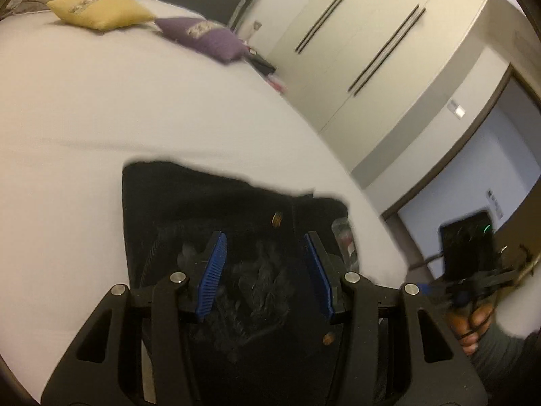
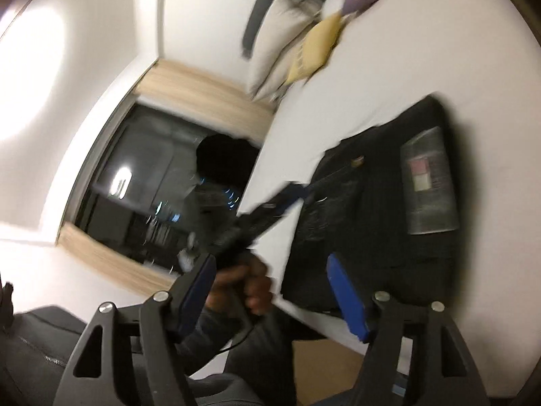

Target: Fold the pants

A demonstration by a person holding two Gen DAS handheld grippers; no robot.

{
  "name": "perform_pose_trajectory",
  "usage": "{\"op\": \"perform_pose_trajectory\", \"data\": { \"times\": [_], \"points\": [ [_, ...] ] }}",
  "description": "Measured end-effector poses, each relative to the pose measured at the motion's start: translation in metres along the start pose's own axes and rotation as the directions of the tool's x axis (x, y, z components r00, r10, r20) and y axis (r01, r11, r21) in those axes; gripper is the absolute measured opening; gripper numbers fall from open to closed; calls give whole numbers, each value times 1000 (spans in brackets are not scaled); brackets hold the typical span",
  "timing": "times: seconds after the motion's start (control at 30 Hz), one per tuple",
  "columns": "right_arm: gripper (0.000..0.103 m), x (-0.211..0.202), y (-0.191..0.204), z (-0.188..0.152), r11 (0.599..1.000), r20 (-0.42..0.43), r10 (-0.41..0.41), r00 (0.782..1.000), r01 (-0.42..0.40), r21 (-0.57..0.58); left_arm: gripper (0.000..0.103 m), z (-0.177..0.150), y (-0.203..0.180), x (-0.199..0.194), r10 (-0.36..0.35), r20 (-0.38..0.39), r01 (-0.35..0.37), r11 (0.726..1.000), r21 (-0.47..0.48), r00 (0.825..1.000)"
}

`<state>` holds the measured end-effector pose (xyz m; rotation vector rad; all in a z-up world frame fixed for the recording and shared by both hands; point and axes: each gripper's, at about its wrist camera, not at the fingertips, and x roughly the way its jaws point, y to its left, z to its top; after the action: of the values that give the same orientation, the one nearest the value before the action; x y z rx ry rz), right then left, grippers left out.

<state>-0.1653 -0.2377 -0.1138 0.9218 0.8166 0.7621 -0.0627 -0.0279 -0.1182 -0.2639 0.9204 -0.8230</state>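
Black pants (image 1: 236, 223) lie folded in a compact block on the white bed (image 1: 101, 135), with metal buttons and a grey label showing. My left gripper (image 1: 265, 267) is open and empty, just above the pants, blue pads apart. The pants also show in the right wrist view (image 2: 382, 209), with the grey label facing up. My right gripper (image 2: 270, 291) is open and empty, off the bed's edge, tilted, away from the pants. The left gripper also shows in the right wrist view (image 2: 287, 196), at the pants' near edge. The right gripper, held in a hand, shows in the left wrist view (image 1: 473, 270).
A yellow pillow (image 1: 98, 10) and a purple pillow (image 1: 206, 35) lie at the head of the bed, with grey pillows (image 2: 280, 50) behind. A wardrobe (image 1: 372, 50) stands beside the bed. A dark window (image 2: 162, 186) is on the wall.
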Motion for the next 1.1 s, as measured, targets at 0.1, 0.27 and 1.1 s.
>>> {"op": "perform_pose_trajectory", "data": {
  "times": [0.1,0.27,1.1],
  "points": [
    [59,37,-37,-7,983,-135,-162,977,173,70,45,-19,12,12,-10,30,10,1000,-6,999],
    [30,0,-58,-17,973,-66,-172,983,180,144,46,-23,5,-3,2,24,-3,1000,28,1000],
    [93,-3,-74,71,901,-70,-401,914,407,152,79,14,62,-34,90,-264,-121,987,-102,960]
  ]
}}
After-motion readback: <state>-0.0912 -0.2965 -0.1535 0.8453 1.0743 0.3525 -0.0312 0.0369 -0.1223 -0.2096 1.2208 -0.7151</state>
